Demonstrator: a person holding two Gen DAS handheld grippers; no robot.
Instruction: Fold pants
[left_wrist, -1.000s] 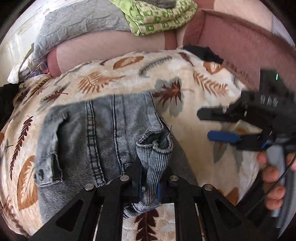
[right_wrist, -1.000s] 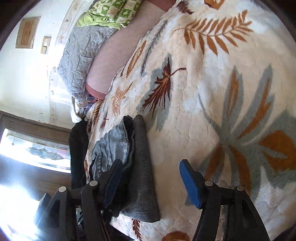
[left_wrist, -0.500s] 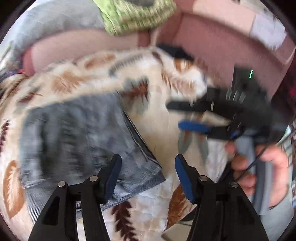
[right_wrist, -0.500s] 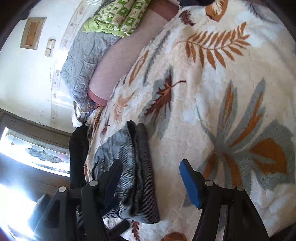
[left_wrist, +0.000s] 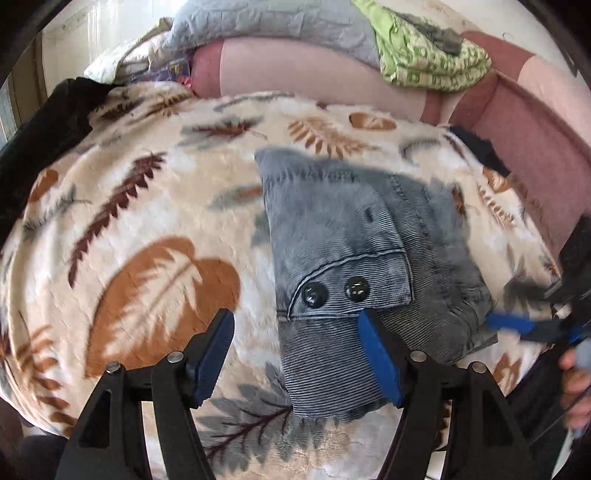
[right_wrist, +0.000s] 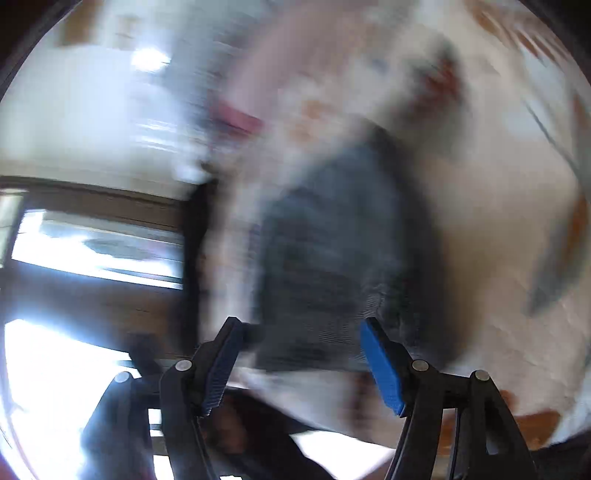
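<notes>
Now your left gripper (left_wrist: 295, 354) stands wide and empty, where a second ago it was pinched on a bunched fold of the pants (left_wrist: 369, 266). You have let that fold go, and the denim lies as a compact, layered bundle on the leaf-print blanket (left_wrist: 147, 229) that covers the sofa (left_wrist: 517, 122), the two dark buttons (left_wrist: 334, 290) facing up near your right-hand finger. The blue pad of that finger sits over the bundle's near part; whether it touches the cloth you cannot tell from here.

Your right gripper (right_wrist: 303, 354) is also wide and holds nothing. Its view has gone from sharp to heavily smeared, so it is swinging fast; the dark mass ahead of it is most likely the pants (right_wrist: 332, 251), now between and beyond its fingers instead of off to the left as before. In the left wrist view you can see one blue finger of that gripper (left_wrist: 513, 326) right at the bundle's right-hand corner.

Taken together, the last fold looks laid down and released. The bundle's right edge is uneven, with a lower layer showing past the upper one, so what seems left is squaring or pressing that edge, if anything. Slow the right side before it meets the cloth; a fast sweep could drag the top layer open.
</notes>
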